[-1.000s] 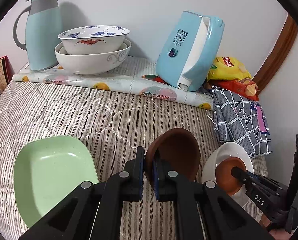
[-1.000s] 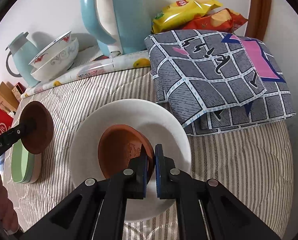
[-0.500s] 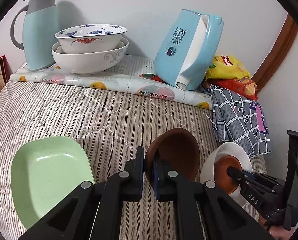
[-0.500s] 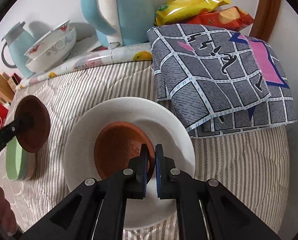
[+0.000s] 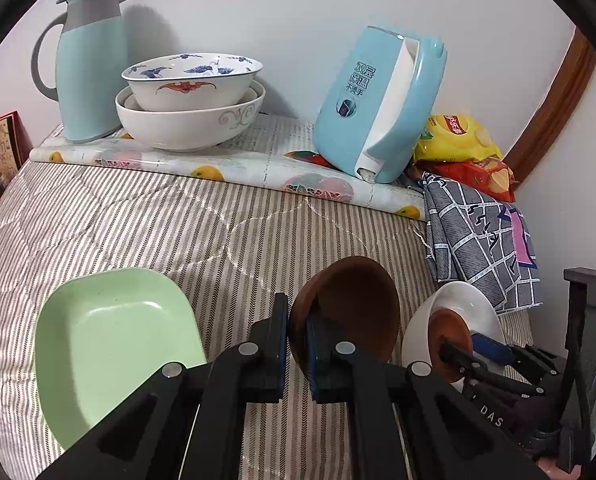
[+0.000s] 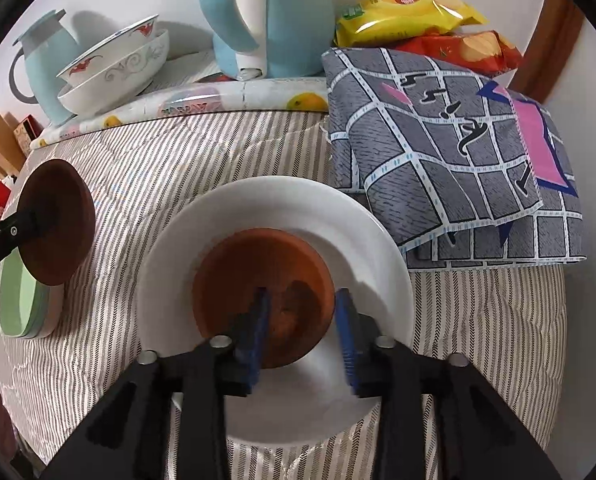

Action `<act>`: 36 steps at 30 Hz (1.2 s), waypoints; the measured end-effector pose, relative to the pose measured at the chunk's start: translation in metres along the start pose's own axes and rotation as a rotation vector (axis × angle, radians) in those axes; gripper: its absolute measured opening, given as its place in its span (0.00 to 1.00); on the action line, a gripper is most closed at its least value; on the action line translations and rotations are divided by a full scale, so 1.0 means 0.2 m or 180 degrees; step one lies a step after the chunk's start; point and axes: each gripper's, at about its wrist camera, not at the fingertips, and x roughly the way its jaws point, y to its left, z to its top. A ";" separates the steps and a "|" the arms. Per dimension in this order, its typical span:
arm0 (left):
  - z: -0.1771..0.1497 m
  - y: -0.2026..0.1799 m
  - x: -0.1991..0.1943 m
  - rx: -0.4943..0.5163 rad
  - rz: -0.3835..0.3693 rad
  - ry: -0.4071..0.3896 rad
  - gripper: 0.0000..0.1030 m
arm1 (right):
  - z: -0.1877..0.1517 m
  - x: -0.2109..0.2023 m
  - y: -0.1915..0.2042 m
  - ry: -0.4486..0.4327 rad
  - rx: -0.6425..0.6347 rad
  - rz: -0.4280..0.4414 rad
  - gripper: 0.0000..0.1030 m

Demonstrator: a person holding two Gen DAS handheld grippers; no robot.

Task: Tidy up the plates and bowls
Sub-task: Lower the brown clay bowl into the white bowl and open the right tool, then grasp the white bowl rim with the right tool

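My left gripper (image 5: 297, 332) is shut on the rim of a dark brown bowl (image 5: 354, 304), holding it tilted above the striped cloth; the same brown bowl (image 6: 58, 222) shows at the left of the right wrist view. My right gripper (image 6: 304, 320) has its jaws opening over a small terracotta saucer (image 6: 258, 280) that lies inside a white plate (image 6: 274, 240). The saucer's near edge is between the blue pads, which no longer press it. A green square plate (image 5: 114, 344) lies at the lower left, and two stacked patterned bowls (image 5: 190, 104) stand at the back.
A pale blue jug (image 5: 90, 64) and a tilted blue kettle (image 5: 378, 108) stand at the back on a fruit-print mat (image 5: 234, 166). A grey checked cloth (image 6: 450, 152) and snack bags (image 6: 410, 12) fill the back right. Striped cloth (image 5: 138, 216) covers the table.
The right gripper's jaws have parted and let go of the terracotta saucer, which now lies flat in the white plate. The left gripper still holds the brown bowl in the same place.
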 end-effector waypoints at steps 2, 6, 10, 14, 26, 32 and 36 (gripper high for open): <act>0.00 0.00 -0.02 -0.0005 -0.0001 -0.0011 0.08 | -0.01 -0.01 0.01 -0.0005 -0.0006 -0.0040 0.49; -0.01 -0.02 -0.05 0.0019 -0.0016 -0.0042 0.08 | -0.03 -0.06 -0.02 -0.0045 0.0067 0.0018 0.49; -0.01 -0.06 -0.09 0.0054 -0.0059 -0.0069 0.08 | -0.06 -0.15 -0.07 -0.0189 0.0183 0.0133 0.49; -0.03 -0.13 -0.12 0.0106 -0.0112 -0.0079 0.08 | -0.11 -0.27 -0.14 -0.0417 0.0348 0.0276 0.49; -0.09 -0.41 -0.05 0.0315 -0.0337 0.0058 0.08 | -0.29 -0.48 -0.44 -0.0721 0.0721 0.0157 0.49; -0.10 -0.50 0.06 0.0361 -0.0359 0.0166 0.08 | -0.34 -0.44 -0.56 -0.0701 0.0835 0.0085 0.49; -0.11 -0.54 0.15 0.0406 -0.0314 0.0274 0.08 | -0.35 -0.40 -0.62 -0.0672 0.0906 0.0063 0.49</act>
